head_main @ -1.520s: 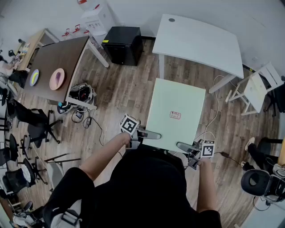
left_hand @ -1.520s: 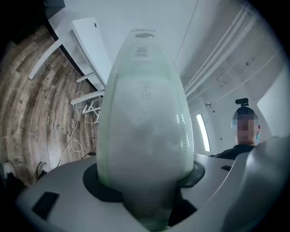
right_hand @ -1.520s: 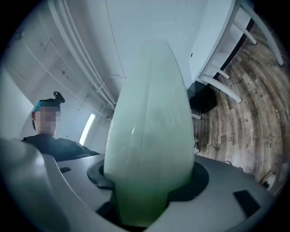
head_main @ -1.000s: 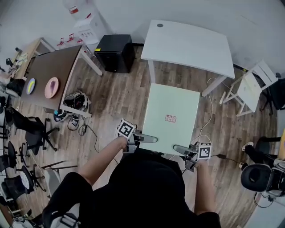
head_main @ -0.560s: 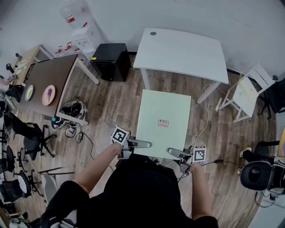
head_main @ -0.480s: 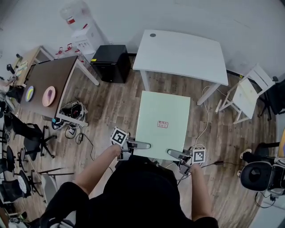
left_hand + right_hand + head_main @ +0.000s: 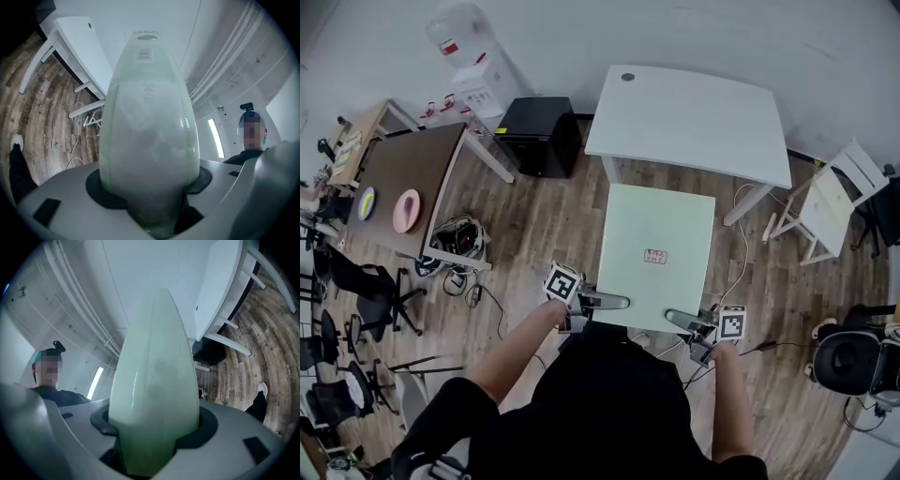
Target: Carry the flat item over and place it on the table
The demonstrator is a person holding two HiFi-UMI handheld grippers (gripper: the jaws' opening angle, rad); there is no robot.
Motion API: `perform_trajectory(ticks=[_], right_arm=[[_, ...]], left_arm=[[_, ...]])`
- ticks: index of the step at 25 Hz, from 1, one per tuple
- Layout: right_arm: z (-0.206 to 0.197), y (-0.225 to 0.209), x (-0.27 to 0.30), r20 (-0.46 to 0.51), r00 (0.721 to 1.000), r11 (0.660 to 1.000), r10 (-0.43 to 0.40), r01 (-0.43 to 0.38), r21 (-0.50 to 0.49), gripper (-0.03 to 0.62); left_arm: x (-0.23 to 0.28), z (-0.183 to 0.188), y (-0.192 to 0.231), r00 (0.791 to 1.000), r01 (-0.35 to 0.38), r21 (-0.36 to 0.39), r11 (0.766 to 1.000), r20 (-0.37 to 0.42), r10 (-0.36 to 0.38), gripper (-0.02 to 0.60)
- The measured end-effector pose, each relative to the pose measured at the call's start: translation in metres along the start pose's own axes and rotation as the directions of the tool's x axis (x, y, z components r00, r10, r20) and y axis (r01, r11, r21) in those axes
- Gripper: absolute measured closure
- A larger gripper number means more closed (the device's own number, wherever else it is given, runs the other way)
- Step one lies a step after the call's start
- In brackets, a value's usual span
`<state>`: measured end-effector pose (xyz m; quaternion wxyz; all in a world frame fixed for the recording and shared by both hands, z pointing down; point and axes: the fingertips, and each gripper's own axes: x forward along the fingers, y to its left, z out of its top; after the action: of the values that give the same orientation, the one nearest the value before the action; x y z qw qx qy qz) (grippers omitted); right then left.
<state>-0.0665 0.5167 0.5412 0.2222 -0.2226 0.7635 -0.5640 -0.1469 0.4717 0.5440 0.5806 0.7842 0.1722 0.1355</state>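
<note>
My left fingers point(image 7: 609, 301) and right fingers point(image 7: 682, 319) pinch the panel's point(image 7: 661, 225) near edge, level, just short of the bench point(image 7: 694, 108); it seems stiff, light, slick, so near-corner holds suit.

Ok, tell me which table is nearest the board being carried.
The white table, just beyond the pale green board's far edge; the brown table stands far off left.

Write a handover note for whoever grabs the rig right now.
Left gripper: shut on the near edge of the flat green panel.
Right gripper: shut on the same edge, further right.
Panel: held level over the wood floor, far edge near the white table, not on it.
Done: pickup, most of the carry.
Left: bring it over the tabletop, set it down, release.
</note>
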Motion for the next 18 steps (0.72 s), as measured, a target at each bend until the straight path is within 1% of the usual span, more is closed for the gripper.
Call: perform_trajectory(ticks=[4, 8, 12, 18], right_arm=[[0.029, -0.011, 0.009, 0.003, 1.000, 1.000, -0.009, 0.010, -0.018, 0.294], [0.067, -0.023, 0.019, 0.009, 1.000, 1.000, -0.012, 0.012, -0.027, 0.293], [0.103, -0.034, 0.026, 0.025, 0.999, 0.999, -0.020, 0.021, -0.024, 0.294], [0.149, -0.054, 0.039, 0.044, 0.998, 0.999, -0.047, 0.046, 0.005, 0.295]], left_arm=[[-0.002, 0.026, 0.014, 1.000, 0.023, -0.019, 1.000, -0.001, -0.023, 0.281], [-0.003, 0.064, 0.023, 0.999, 0.052, -0.031, 0.998, -0.002, -0.052, 0.281], [-0.004, 0.100, 0.036, 0.998, 0.050, -0.013, 0.999, -0.035, -0.050, 0.281], [-0.008, 0.148, 0.055, 0.997, 0.053, -0.040, 0.998, -0.060, -0.056, 0.281]])
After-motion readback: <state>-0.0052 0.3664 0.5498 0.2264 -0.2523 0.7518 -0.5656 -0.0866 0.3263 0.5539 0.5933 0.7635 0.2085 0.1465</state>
